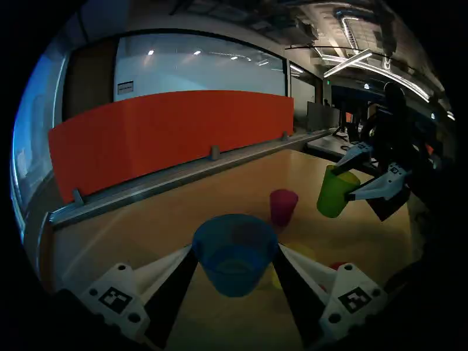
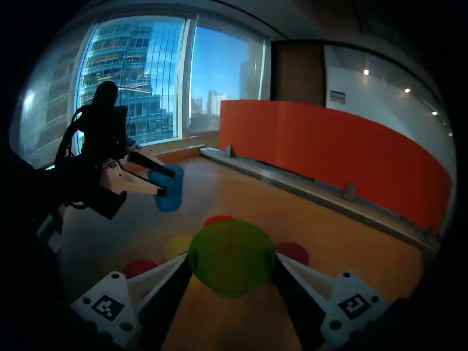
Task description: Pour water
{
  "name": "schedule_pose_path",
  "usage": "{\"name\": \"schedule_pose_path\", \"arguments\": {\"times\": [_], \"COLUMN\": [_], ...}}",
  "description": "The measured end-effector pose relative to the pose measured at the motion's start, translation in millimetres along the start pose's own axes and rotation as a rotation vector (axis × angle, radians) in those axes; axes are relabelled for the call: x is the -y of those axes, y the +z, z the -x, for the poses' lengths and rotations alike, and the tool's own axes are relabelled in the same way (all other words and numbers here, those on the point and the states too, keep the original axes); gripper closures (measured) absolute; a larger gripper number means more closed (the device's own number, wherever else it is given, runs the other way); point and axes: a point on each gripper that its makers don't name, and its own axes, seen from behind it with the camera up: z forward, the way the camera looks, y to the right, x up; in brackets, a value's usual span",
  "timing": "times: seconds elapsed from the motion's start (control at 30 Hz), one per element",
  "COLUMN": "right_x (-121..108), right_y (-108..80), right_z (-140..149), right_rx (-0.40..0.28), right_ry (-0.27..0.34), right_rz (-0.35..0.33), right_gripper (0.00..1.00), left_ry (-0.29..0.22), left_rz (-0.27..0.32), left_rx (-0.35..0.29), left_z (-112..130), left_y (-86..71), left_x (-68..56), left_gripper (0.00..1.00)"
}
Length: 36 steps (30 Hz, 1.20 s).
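A blue cup (image 1: 234, 266) sits upright between the fingers of my left gripper (image 1: 234, 250), which is shut on it above the wooden table (image 1: 175, 222). My right gripper (image 1: 353, 182) is shut on a green cup (image 1: 334, 193) that leans slightly, farther off at the right. A pink cup (image 1: 283, 206) stands on the table between them. In the right gripper view the green cup (image 2: 232, 257) fills the gap of my right gripper (image 2: 232, 270). There the left gripper (image 2: 157, 180) holds the blue cup (image 2: 168, 188) at the left, above the table.
Round red (image 2: 217, 220), yellow (image 2: 177, 245), magenta (image 2: 292, 251) and red (image 2: 139, 267) shapes lie on the table below the cups. An orange partition (image 1: 175, 134) with a metal rail runs along the table's far edge. Windows (image 2: 134, 82) stand behind the left gripper.
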Motion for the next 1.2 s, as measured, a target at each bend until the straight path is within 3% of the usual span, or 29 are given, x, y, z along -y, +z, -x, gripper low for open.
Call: {"name": "schedule_pose_path", "arguments": {"times": [0.57,1.2], "right_x": [30,38], "right_y": [-27.1,-42.6], "right_z": [-42,-85], "right_rx": [-0.131,-0.277], "right_ry": [-0.01,0.003], "right_rz": [-0.025,-0.036], "right_gripper": [0.09,0.08], "left_ry": [0.009,0.019], "left_rz": [0.003,0.01], "left_rx": [-0.101,-0.178], "left_z": [-32,-51], "left_y": [-50.8,-77.8], "left_x": [-28.8,-43.3], "left_gripper": [0.14,0.14]}}
